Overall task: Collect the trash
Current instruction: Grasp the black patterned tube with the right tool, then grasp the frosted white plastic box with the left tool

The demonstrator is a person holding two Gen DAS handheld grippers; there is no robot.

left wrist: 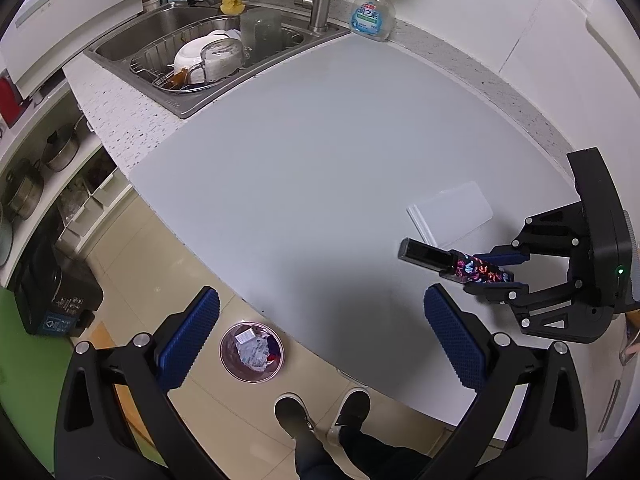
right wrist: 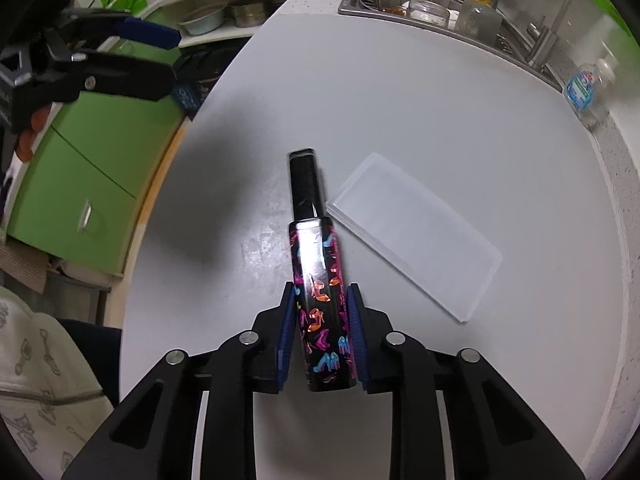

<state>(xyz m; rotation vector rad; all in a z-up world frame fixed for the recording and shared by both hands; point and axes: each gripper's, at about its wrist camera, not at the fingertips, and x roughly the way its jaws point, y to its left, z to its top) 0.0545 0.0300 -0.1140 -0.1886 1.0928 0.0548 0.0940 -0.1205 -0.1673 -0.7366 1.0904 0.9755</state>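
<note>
My right gripper is shut on a black tube with a bright shoe pattern and holds it just above the grey table. The tube and the right gripper also show at the right of the left wrist view, the tube pointing left. A flat white lid lies on the table right of the tube; it also shows in the left wrist view. My left gripper is open and empty over the table's front edge. A round trash bin with crumpled paper stands on the floor below it.
A sink with a dish rack and bowls is at the far left corner. A soap bottle stands by the tap. A black bin stands on the floor at left. The person's feet are under the table edge.
</note>
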